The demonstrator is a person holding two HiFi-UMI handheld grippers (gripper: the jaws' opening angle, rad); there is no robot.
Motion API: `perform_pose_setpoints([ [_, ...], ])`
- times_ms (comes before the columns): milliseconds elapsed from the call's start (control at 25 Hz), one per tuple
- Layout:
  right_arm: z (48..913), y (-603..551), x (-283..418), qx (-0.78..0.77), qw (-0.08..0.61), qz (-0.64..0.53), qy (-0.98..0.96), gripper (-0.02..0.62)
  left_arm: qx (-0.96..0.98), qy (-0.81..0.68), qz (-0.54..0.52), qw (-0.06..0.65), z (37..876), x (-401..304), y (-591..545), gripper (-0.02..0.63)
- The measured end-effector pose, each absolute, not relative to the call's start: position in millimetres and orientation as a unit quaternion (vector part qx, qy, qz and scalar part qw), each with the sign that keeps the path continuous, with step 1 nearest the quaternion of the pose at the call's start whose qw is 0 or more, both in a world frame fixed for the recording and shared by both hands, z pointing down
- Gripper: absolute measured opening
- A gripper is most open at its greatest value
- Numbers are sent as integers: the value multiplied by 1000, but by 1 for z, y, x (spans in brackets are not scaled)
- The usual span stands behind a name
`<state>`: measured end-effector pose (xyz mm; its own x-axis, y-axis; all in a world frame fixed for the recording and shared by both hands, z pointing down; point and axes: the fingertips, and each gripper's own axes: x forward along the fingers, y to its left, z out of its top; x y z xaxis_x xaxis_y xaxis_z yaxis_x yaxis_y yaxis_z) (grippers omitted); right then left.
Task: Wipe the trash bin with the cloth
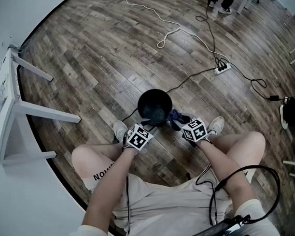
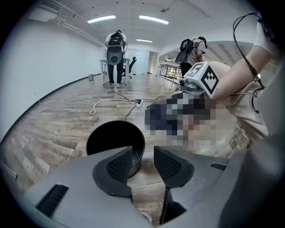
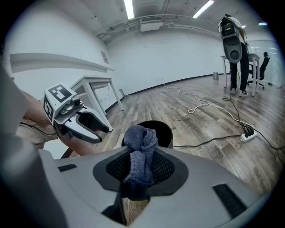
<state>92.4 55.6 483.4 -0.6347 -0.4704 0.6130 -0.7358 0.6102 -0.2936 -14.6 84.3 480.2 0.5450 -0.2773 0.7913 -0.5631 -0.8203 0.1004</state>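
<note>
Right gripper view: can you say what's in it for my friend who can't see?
The right gripper is shut on a bunched blue-grey cloth, with a round black trash bin just behind it on the wooden floor. At the left, the left gripper hangs open.

Left gripper (image 2: pixel 142 156) jaws apart, right gripper (image 3: pixel 141 161) clamped.

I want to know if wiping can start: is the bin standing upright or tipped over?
Upright. The bin stands on the wooden floor with its round opening facing up.
</note>
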Motion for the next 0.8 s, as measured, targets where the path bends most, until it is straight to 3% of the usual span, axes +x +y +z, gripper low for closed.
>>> perform_pose_setpoints([
  [800, 524, 59, 106, 349, 276, 291, -847, 103, 844, -211, 473, 137, 534, -16, 81, 161],
])
